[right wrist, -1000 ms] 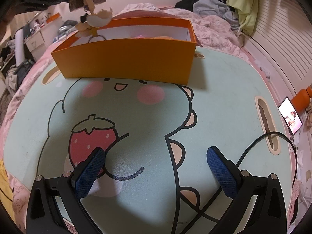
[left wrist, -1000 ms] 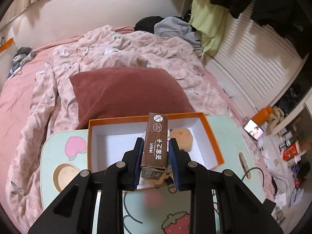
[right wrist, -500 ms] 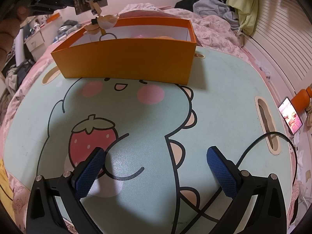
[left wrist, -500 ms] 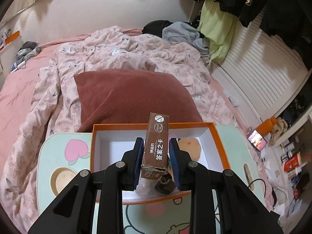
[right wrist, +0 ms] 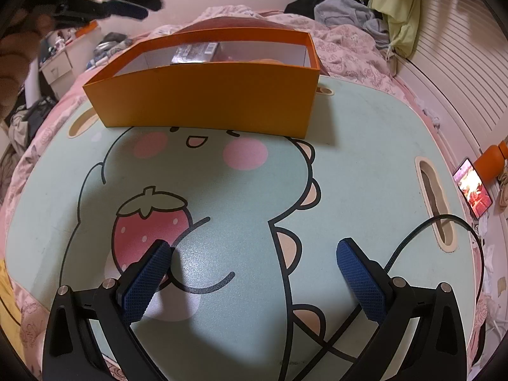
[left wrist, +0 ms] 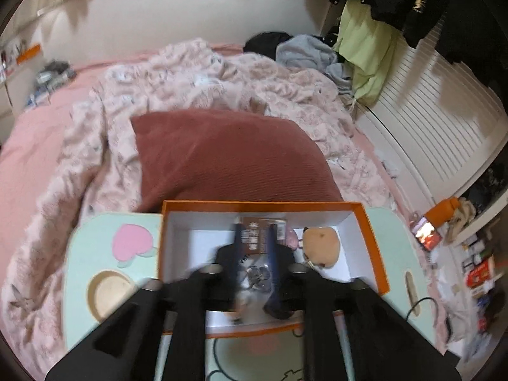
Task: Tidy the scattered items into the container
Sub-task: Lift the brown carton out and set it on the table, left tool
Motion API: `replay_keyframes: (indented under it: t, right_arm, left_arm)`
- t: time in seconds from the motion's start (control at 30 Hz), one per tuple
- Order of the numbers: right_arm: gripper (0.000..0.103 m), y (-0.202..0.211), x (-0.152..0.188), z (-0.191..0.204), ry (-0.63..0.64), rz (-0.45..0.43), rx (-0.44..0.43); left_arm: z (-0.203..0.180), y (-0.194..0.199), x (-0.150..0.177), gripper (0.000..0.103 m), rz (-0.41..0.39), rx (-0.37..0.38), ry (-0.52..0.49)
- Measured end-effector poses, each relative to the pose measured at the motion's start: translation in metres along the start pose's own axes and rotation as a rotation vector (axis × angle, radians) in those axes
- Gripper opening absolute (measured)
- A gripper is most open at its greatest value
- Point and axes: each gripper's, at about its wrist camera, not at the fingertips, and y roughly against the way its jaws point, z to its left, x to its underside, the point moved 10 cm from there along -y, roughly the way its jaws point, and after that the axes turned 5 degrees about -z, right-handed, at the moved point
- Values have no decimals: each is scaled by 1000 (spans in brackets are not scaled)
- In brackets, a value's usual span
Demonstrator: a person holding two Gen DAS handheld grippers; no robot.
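Left wrist view, blurred: the left gripper (left wrist: 254,231) hangs over the orange box (left wrist: 374,254), its fingers parted around nothing, as far as the smear allows. Straight ahead of the tips the brown card box (left wrist: 258,233) lies inside, beside a tan plush (left wrist: 320,246).

Right wrist view: the right gripper (right wrist: 254,273) gapes wide and empty over the lap table (right wrist: 365,146), well short of the orange box; the brown card box shows against its far wall, long axis crosswise. The left gripper is the nearer.

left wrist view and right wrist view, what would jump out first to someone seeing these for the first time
The bright orange box stands at the far end of a mint cartoon lap table on a pink bed. A brown card box and a tan plush lie inside it, with the left gripper blurred above the card box. The right gripper is wide open above the strawberry print.
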Motion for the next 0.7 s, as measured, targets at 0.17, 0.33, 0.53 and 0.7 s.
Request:
replay_keyframes:
  t: [0.17,0.33,0.53,0.7]
  right_arm:
    - [103,-1,0,0,0,-1,0]
    - [103,0,0,-1,1,0,-1]
    - [103,0,0,-1,1,-1,-2]
    - [103,0,0,0,0,-2,-3]
  left_arm:
    - [0,-28,15,61,106,63,100]
    - [8,-66,28,61,172,-77,88]
    - [18,-99,31,58,221,-222,-23]
    - [15,-83,30,58,144,-226,-66]
